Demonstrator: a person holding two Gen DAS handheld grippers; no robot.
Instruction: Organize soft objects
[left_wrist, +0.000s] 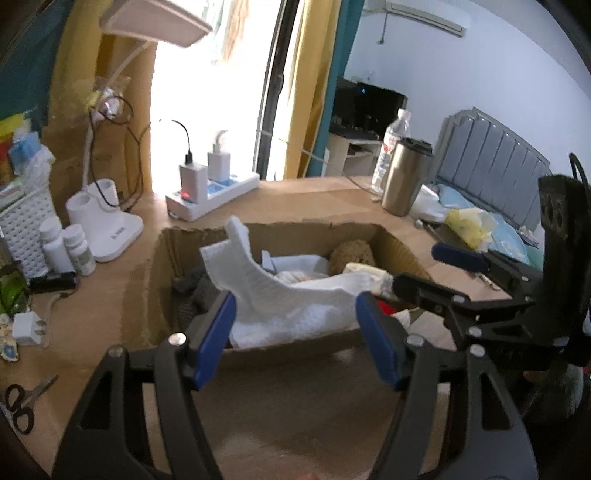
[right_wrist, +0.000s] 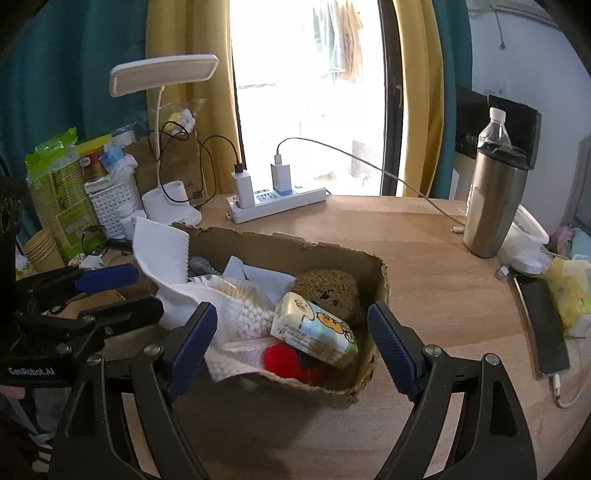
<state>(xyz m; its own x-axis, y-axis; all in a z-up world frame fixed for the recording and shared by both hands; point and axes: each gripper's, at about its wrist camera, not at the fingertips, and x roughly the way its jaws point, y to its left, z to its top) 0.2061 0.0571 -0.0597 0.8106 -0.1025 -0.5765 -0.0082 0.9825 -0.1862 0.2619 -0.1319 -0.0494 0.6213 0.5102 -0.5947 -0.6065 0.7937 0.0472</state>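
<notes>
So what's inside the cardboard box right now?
Inside the cardboard box: a white towel, brown plush toy, tissue pack, cotton swabs, something red. Whatever lies beneath them is covered.

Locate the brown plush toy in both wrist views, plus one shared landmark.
Left wrist: brown plush toy sits right of centre, at the far right end of the cardboard box, mostly hidden.
Right wrist: brown plush toy sits centre, in the box's right end behind the tissue pack.
Shared landmark: steel tumbler on the table, right of the box.
</notes>
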